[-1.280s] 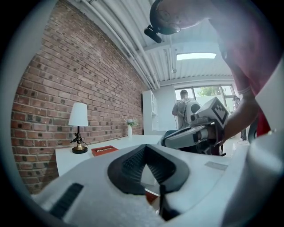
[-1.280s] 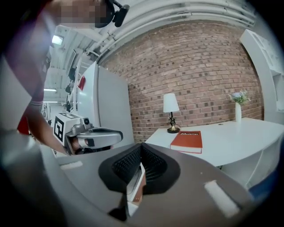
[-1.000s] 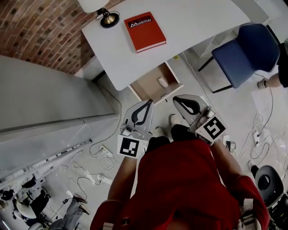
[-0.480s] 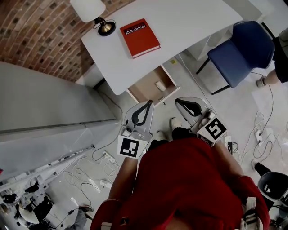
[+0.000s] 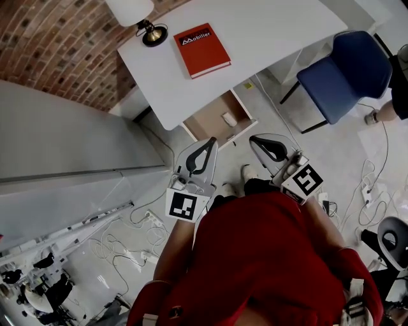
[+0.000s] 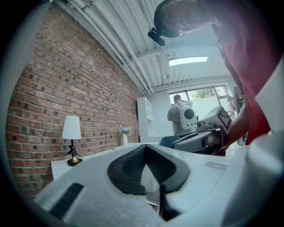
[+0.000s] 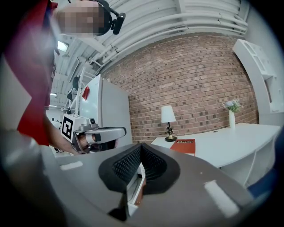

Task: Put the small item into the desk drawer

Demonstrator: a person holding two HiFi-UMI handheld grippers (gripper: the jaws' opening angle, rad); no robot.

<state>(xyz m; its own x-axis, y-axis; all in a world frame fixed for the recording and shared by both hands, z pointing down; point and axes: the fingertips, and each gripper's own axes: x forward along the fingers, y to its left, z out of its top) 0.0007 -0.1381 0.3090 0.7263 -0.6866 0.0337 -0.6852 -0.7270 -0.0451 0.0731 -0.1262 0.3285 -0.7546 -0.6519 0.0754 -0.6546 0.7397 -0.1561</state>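
Observation:
A white desk (image 5: 268, 38) has its drawer (image 5: 205, 125) pulled open below the front edge. A small white item (image 5: 229, 118) lies inside the drawer. My left gripper (image 5: 210, 141) and my right gripper (image 5: 254, 139) hang side by side in front of the drawer, above the floor. Both are shut, with nothing between the jaws. The left gripper view has the left gripper (image 6: 145, 146) with tips together and the right gripper (image 6: 199, 139) beside it. Through the right gripper (image 7: 141, 145), part of the open drawer (image 7: 132, 188) shows.
A red book (image 5: 202, 49) and a lamp (image 5: 141, 19) sit on the desk. A blue chair (image 5: 347, 73) stands to the right, a grey cabinet (image 5: 64, 146) to the left before a brick wall. Cables (image 5: 127, 242) litter the floor. A person (image 6: 179, 115) stands far off.
Both grippers stay shut and in nearly the same place. Only the head view shifts a little, so the desk and drawer slide slightly in the picture.

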